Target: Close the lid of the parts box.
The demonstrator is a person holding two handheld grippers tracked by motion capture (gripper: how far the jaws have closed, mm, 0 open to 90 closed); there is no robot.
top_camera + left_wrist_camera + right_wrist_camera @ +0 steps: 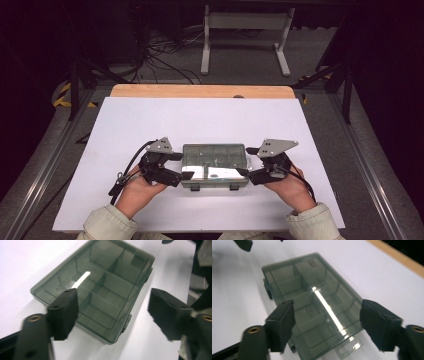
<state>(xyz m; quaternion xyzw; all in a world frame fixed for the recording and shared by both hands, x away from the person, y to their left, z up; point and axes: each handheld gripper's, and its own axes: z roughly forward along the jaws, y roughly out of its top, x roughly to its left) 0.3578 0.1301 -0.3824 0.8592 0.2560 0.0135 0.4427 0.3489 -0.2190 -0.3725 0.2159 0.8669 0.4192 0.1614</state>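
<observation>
Two claws are flanking a smoky compartment box (214, 165) lying lid-closed on the white worktop (150, 120), long axis running left-right, latches seemingly facing the person. Left claw (184, 166) and right claw (246, 161) are both gaping wide, holding nothing.

My sleeves (107, 220) are pale cream; my grippers (182, 167) are black, with grey triangular plates (161, 145) and trailing cables (127, 170).

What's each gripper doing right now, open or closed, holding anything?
Left gripper: open, holding nothing, at the smoky transparent plastic compartment box.
Right gripper: open, holding nothing, at the box's other end.
</observation>
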